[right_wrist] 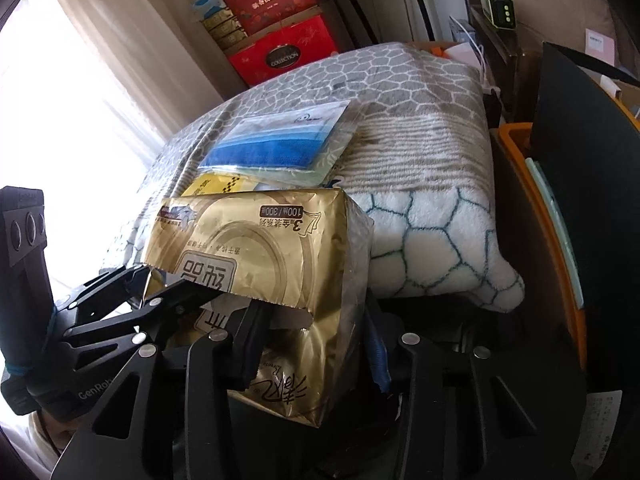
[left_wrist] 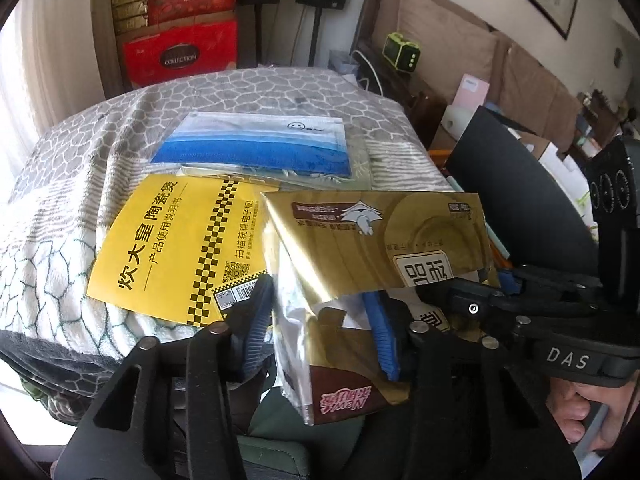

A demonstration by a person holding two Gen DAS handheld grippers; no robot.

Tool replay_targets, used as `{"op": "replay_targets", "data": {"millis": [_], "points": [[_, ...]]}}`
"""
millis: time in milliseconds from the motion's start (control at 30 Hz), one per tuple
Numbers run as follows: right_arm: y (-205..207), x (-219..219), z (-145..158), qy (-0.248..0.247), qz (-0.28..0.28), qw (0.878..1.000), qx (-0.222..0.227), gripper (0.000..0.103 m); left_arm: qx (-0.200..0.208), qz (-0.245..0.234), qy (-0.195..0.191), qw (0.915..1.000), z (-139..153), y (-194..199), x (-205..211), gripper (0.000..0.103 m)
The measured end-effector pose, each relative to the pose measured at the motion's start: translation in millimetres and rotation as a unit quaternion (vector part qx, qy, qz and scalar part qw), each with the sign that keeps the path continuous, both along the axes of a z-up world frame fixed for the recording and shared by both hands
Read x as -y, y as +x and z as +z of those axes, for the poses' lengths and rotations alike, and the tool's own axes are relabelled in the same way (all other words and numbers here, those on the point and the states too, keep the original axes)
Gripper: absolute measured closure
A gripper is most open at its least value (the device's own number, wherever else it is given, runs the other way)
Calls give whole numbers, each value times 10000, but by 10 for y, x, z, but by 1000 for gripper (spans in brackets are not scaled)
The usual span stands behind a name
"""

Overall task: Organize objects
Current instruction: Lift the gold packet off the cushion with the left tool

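Both jaws partly closed on the same gold tissue pack [left_wrist: 360, 248], one gripper on each side of it. Left gripper [left_wrist: 324, 344]: blue-padded fingers [left_wrist: 256, 332] straddle the pack's near end, right pad pressed against the foil, left pad just beside the torn clear edge; contact on that side hard to confirm, but the pack sits between the fingers and is lifted off the blanket. Right gripper [right_wrist: 316, 344]: left black finger lies on the pack's torn top opening, right blue pad [right_wrist: 378, 360] hugs the crinkled clear side wall, so the pack is pinched between them. Pack tilted, print upside down toward both cameras, top flap ripped open with white tissue showing inside. In the right wrist view the left gripper reaches in from the left, fingertips at the pack's near-left corner. In the left wrist view the right gripper comes in from the right, a person's hand [left_wrist: 580, 412] on its handle. Beyond the jaws, just behind the pack: yellow manual [left_wrist: 176, 252] flat on the patterned blanket [left_wrist: 80, 160], pack's corner overlapping it. Farther out past the manual: bag of blue face masks [left_wrist: 256, 144], lying flat, partly on the manual's far edge. Red gift boxes [left_wrist: 180, 56] stacked well beyond, by the curtain.
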State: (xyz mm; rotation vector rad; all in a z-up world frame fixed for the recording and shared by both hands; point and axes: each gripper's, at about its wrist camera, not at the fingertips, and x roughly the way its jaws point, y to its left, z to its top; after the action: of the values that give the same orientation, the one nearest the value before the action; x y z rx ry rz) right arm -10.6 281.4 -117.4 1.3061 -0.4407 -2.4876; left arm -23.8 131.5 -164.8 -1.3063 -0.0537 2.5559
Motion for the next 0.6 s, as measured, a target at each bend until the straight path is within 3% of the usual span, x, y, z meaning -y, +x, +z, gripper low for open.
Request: {"op": "replay_targets", "data": {"millis": [300, 600], "points": [[55, -27, 128, 61, -88, 9995, -311, 66, -128, -38, -6, 9999, 89, 41, -22, 66], [104, -109, 298, -15, -161, 9976, -678, 66, -615, -117, -67, 9980, 274, 135, -90, 69]]}}
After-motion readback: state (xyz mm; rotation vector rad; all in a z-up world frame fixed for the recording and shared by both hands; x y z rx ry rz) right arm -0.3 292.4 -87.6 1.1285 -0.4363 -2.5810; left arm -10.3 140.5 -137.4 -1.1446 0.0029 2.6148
